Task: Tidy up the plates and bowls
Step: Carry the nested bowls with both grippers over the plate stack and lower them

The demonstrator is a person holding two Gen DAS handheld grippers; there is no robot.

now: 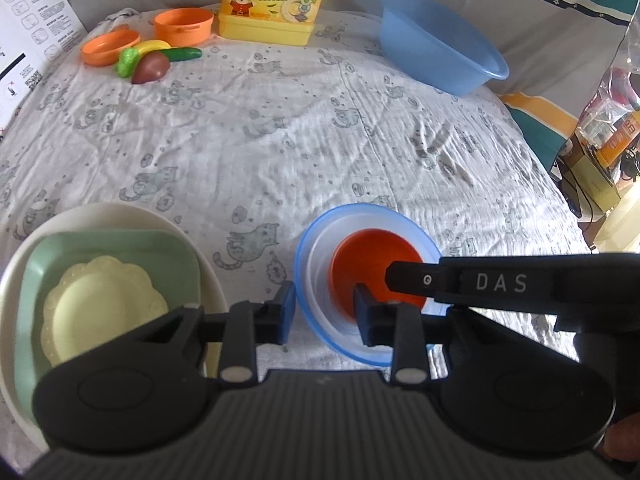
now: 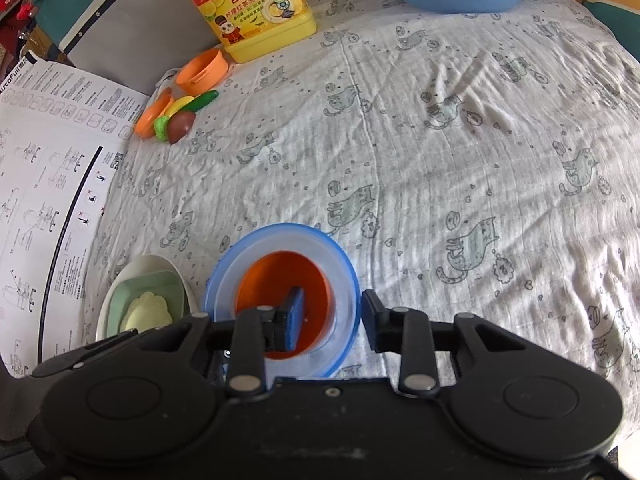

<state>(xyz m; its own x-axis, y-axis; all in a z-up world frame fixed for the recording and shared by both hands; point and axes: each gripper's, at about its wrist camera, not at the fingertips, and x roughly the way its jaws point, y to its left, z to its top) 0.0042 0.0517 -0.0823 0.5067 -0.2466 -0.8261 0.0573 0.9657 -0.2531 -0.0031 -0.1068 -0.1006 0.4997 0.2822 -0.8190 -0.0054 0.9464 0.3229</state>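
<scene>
Bowls (image 1: 366, 280) sit nested on the cat-print cloth (image 1: 280, 128): an orange one inside a clear one inside a blue-rimmed one. Left wrist view: the left tongs (image 1: 326, 308) straddle the stack's left wall, one pad outside the rim, the other inside over the orange base; jaws narrow and apparently pinching the wall, though pad contact is partly hidden. The right tongs' finger (image 1: 404, 274) reaches in from the right. Plates (image 1: 108, 300) lie just left of the stack: cream on green on white. Right wrist view: the right tongs (image 2: 332, 314) straddle the opposite wall of the bowls (image 2: 280, 292), one pad inside, one just outside the blue rim; narrow, seemingly gripping. Judgement: both grips look seated for a two-handed lift. Keep the pinches firm and level, raise both sides together so the nested bowls do not tip or separate, and clear the plates (image 2: 148, 304) alongside.
</scene>
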